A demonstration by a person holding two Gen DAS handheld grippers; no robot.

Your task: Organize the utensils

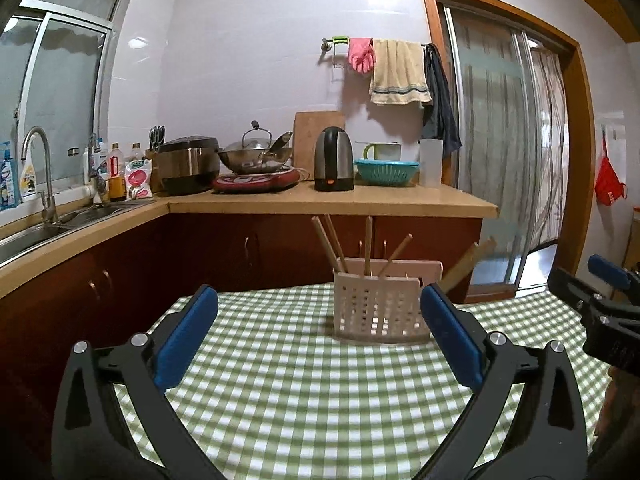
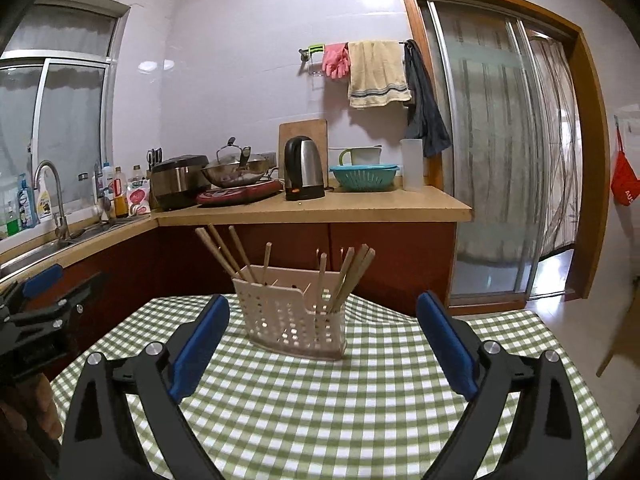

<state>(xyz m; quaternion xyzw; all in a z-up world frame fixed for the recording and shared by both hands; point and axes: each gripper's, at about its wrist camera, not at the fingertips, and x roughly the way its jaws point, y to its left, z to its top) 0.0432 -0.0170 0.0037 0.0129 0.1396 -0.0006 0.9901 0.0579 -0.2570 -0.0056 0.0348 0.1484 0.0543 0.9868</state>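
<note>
- The white utensil holder (image 2: 294, 320) stands upright on the green checked tablecloth (image 2: 360, 400), near its far edge.
- Wooden chopsticks (image 2: 224, 254) stand inside the holder, leaning in different directions.
- The left gripper (image 1: 318, 312) is in front of the holder, its fingers wide apart and holding nothing.
- The right gripper (image 2: 322, 318) is also in front of the holder, wide open and empty.

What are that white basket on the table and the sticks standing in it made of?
The basket looks like moulded plastic, matt off-white: thin, even walls pierced with regular slots. The chopsticks look like bamboo or wood, pale tan and unvarnished, though the grain is too small to tell which.
</note>
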